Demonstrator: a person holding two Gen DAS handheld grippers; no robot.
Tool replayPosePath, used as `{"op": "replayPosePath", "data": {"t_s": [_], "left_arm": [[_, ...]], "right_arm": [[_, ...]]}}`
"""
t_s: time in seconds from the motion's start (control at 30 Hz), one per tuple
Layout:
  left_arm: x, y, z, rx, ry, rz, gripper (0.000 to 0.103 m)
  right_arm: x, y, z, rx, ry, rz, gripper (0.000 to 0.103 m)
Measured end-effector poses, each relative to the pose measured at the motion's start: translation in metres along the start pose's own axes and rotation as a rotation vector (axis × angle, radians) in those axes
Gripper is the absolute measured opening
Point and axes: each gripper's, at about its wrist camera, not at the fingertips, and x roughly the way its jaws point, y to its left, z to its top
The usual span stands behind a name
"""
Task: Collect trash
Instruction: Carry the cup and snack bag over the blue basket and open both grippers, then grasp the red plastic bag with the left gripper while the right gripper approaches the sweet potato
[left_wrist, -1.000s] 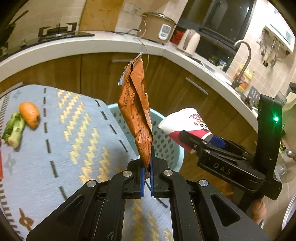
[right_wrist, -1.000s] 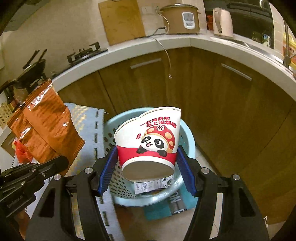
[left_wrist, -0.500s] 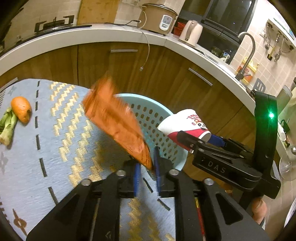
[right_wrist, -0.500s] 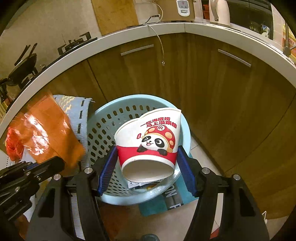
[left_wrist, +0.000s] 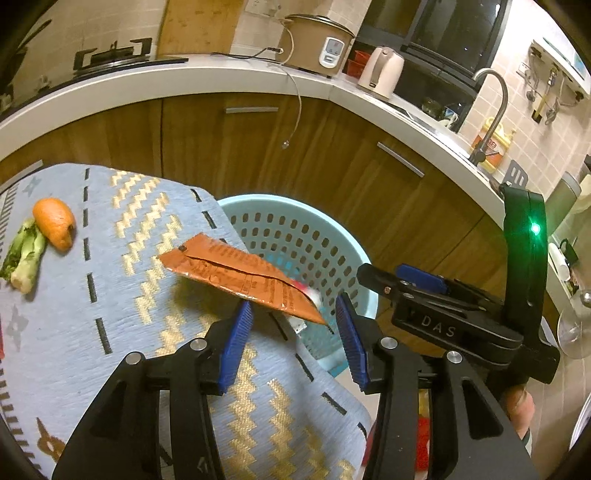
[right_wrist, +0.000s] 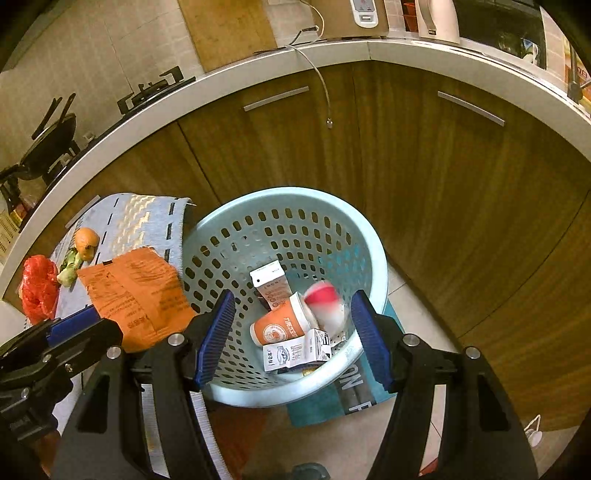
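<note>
**Two pieces let go over the basket, scraps left on the cloth**

Both grippers are spread wide and grasp nothing. The left gripper (left_wrist: 293, 325) sits at lower centre of its view, with the orange wrapper (left_wrist: 240, 275) loose just above its blue pads, lying across the table edge and partly over the rim of the pale blue basket (left_wrist: 364, 266); whether it will drop inside or slide onto the cloth cannot be told. In the right wrist view, the right gripper (right_wrist: 291, 332) frames the basket (right_wrist: 373, 236) at centre, and a blurred red-and-white cup (right_wrist: 325, 304) appears in mid-fall inside it.

Already lying in the basket are an orange paper cup (right_wrist: 280, 326), a small white carton (right_wrist: 295, 350) and a taller carton (right_wrist: 271, 286).

Judging by what remains, the task looks partly done. On the blue patterned tablecloth (left_wrist: 110, 295), at the left of the frame, an orange peel (left_wrist: 53, 223) and a green vegetable stalk (left_wrist: 24, 256) lie touching, and the right wrist view shows a red plastic bag (right_wrist: 37, 290) at its left edge. These, and perhaps the wrapper, are left to gather.
</note>
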Motion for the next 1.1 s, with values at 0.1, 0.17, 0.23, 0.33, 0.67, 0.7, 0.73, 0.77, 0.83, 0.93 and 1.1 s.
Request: {"op": "replayPosePath", "data": {"t_s": [0.1,0.17,0.23,0.33,0.67,0.7,0.73,0.77,0.83,0.93,1.1], "left_arm": [[-0.004,-0.004,0.001,0.021,-0.012,-0.013,0.045],[-0.008,-0.007,0.002,0.034,-0.021,-0.031,0.045],[-0.011,-0.01,0.0,0.045,-0.027,-0.043,0.045],[-0.014,-0.009,-0.003,0.05,-0.026,-0.039,0.045],[-0.016,0.017,-0.013,-0.032,-0.017,0.012,0.044],[-0.015,0.021,-0.013,-0.051,-0.014,0.022,0.044],[-0.011,0.024,-0.011,-0.063,-0.002,0.026,0.045],[-0.008,0.026,-0.01,-0.072,0.009,0.038,0.045],[-0.001,0.026,-0.01,-0.075,0.025,0.037,0.045],[0.007,0.019,-0.009,-0.053,0.038,0.015,0.045],[0.001,0.004,-0.009,-0.002,0.011,-0.033,0.045]], "right_arm": [[-0.004,0.0,0.0,0.004,-0.006,0.001,0.062],[-0.007,-0.001,0.0,0.009,-0.012,-0.001,0.062],[-0.009,-0.002,0.0,0.014,-0.016,-0.001,0.062],[-0.013,-0.005,0.001,0.019,-0.022,-0.003,0.062],[-0.026,-0.004,-0.002,0.02,-0.038,-0.001,0.062],[-0.025,-0.004,-0.002,0.021,-0.037,0.0,0.062],[-0.025,-0.003,-0.003,0.021,-0.036,0.001,0.062],[-0.025,-0.003,-0.003,0.02,-0.034,0.001,0.062],[-0.025,-0.003,-0.003,0.018,-0.034,0.002,0.062],[-0.026,-0.002,-0.003,0.015,-0.035,0.0,0.062],[-0.027,-0.003,-0.004,0.009,-0.034,-0.003,0.062]]}}
